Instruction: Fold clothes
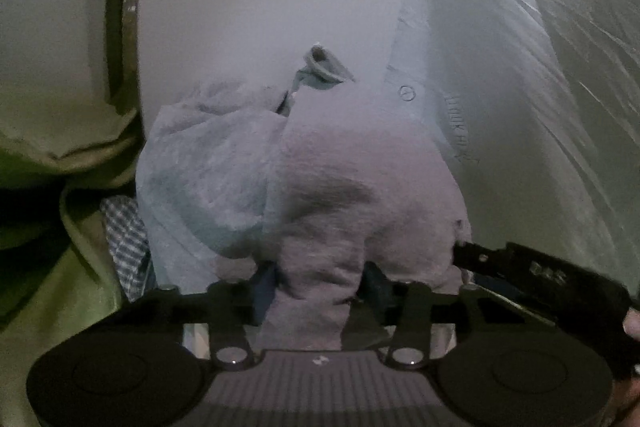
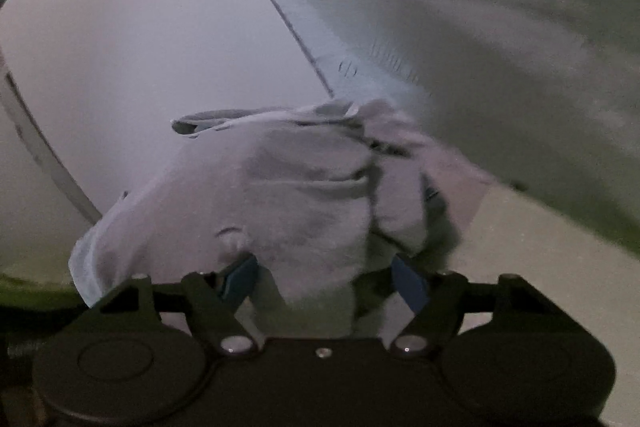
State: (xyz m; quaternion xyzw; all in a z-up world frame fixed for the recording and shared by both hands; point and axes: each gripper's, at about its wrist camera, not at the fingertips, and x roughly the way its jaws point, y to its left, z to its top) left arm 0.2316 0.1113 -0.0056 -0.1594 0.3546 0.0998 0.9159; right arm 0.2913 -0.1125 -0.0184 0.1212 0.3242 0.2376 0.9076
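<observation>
With both the left gripper and right gripper pinching the bunched grey garment, keep tension even while spreading it over the worktop

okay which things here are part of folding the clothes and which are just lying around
Part of the job:
grey garment
left gripper
right gripper

Lying about:
white table
green cloth
checked cloth

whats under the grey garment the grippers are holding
The grey garment hangs bunched from the left gripper and right gripper. Past it lies a white table and pale plastic sheet. What lies directly beneath is covered.
</observation>
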